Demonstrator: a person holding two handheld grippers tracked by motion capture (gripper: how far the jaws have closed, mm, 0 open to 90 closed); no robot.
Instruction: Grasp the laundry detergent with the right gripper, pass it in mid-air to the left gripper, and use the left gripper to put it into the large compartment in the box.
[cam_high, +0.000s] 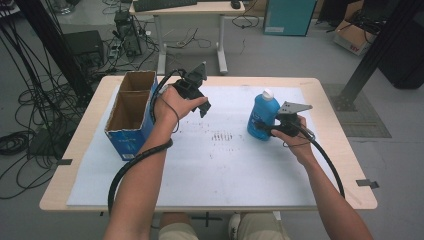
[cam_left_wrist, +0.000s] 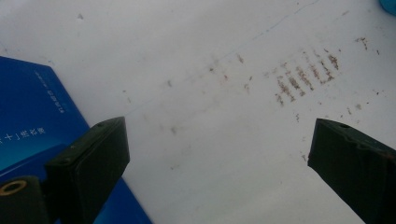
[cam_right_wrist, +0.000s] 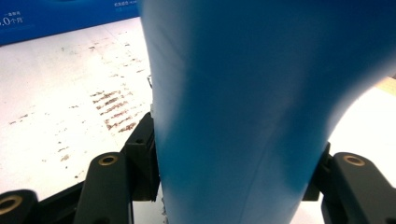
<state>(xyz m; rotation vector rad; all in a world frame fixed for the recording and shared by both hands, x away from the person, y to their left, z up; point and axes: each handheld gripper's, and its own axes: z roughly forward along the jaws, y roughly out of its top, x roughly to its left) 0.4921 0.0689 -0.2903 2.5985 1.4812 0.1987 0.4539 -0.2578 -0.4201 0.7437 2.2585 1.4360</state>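
**Right gripper clamped on the blue bottle**

Right of centre in the high view, my right gripper (cam_high: 267, 129) grips the blue bottle (cam_high: 263, 116) low on its body; the bottle stands upright on the white tabletop (cam_high: 225, 170), white cap up. In the right gripper view the jaws press against both sides of the bottle (cam_right_wrist: 243, 107). Left of centre, my left gripper (cam_high: 202, 107) hangs above the tabletop with jaws wide apart and nothing between them, just beside the open blue cardboard box (cam_high: 131, 112) at the left.
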